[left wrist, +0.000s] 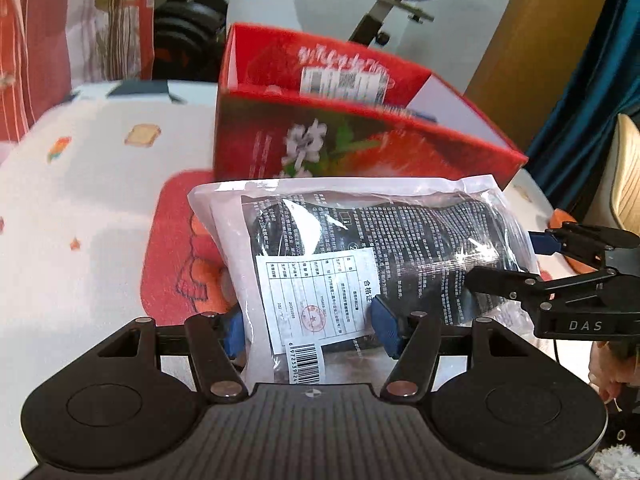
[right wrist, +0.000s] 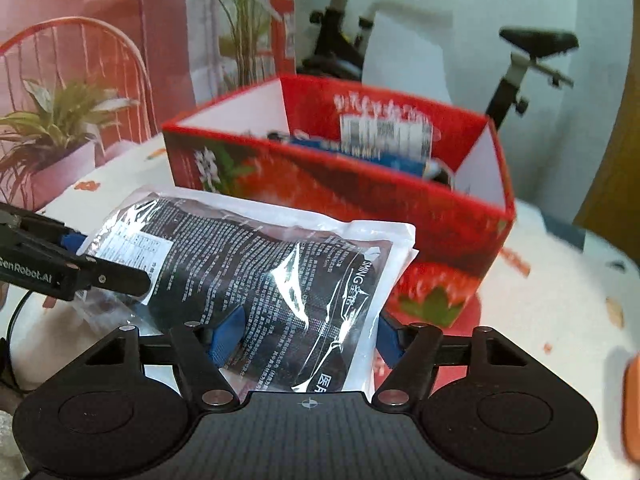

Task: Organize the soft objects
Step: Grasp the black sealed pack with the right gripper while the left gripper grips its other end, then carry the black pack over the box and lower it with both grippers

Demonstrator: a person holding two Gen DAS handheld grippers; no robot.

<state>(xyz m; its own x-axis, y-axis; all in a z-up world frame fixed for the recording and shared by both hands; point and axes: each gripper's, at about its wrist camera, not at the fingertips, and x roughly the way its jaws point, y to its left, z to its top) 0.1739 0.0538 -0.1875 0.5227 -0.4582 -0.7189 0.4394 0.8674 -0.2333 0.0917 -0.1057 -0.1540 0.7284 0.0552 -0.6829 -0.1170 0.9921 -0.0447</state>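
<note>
Plastic packet point(left wrist: 360, 248) gripped between both grippers' fingers point(left wrist: 384, 330).

Left gripper point(left wrist: 312, 330): matte black body with a ribbed centre plate bearing a small crosshair mark, flanked by two round housings with recessed discs. Black linkage bars carry silver rivets; triangular cut-outs pierce the outer arms. Fingertips point(left wrist: 386, 328) are covered with blue pads. Right gripper point(right wrist: 304, 338): identical black construction, same crosshair, rivets and blue pads. Seen from the side, the right unit shows white lettering "DAS", the left unit "GenRobot.AI". A thin black cable point(right wrist: 14, 316) trails from the left unit. Bare skin of the hand point(left wrist: 610, 372) shows beneath the right unit.
</note>
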